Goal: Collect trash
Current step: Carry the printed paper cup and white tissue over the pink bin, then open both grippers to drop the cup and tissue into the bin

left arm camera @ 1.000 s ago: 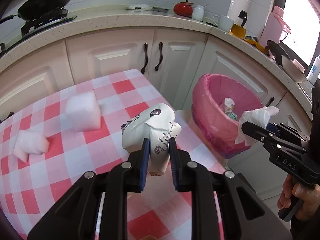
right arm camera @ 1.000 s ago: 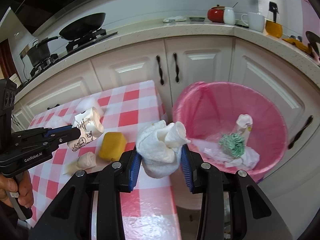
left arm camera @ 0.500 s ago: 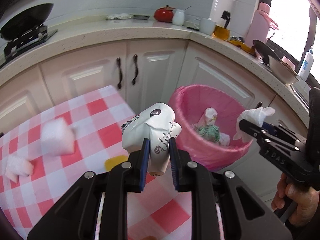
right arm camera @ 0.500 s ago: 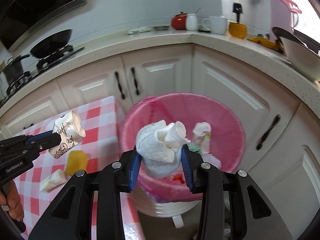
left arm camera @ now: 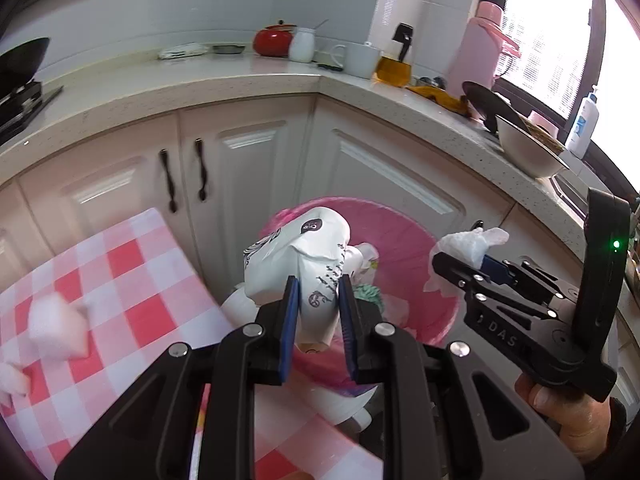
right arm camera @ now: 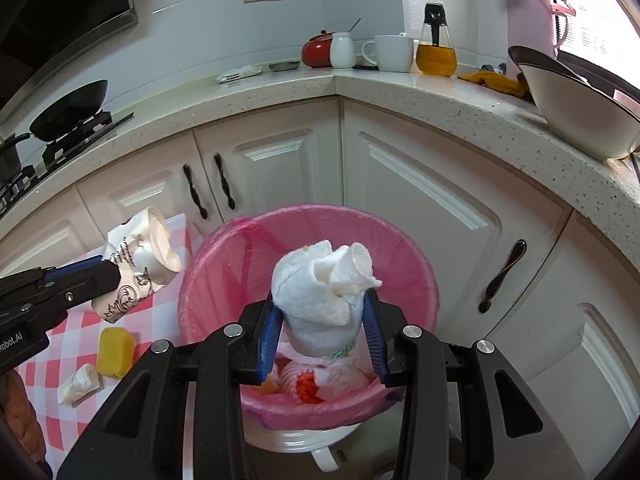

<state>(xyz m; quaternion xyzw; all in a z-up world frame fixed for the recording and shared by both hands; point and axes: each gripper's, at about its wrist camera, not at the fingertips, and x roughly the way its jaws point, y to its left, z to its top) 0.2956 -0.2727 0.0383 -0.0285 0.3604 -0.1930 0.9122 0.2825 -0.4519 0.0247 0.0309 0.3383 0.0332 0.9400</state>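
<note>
My left gripper (left arm camera: pixel 318 308) is shut on a crushed white paper cup (left arm camera: pixel 304 264) with black print, held above the near rim of the pink-lined trash bin (left arm camera: pixel 404 224). My right gripper (right arm camera: pixel 320 326) is shut on a crumpled white tissue wad (right arm camera: pixel 320 292), held over the mouth of the trash bin (right arm camera: pixel 408 276). Several bits of trash lie in the bin's bottom. The right wrist view shows the left gripper (right arm camera: pixel 102 270) with the paper cup (right arm camera: pixel 138 264) at the bin's left edge. The left wrist view shows the right gripper (left arm camera: pixel 460 266) holding the tissue (left arm camera: pixel 468 244) over the bin's right side.
A table with a red-checked cloth (right arm camera: pixel 60 344) stands left of the bin, bearing a yellow sponge (right arm camera: pixel 114 346), a small white scrap (right arm camera: pixel 78 384) and white foam pieces (left arm camera: pixel 58 330). White cabinets (right arm camera: pixel 420 184) and a cluttered counter (right arm camera: pixel 460 96) wrap behind. A hand (left arm camera: pixel 576 420) grips the right tool.
Both grippers have swung from over the table toward the bin, carrying cup and tissue. The bin now sits directly beneath them; the table has slid to the left.
</note>
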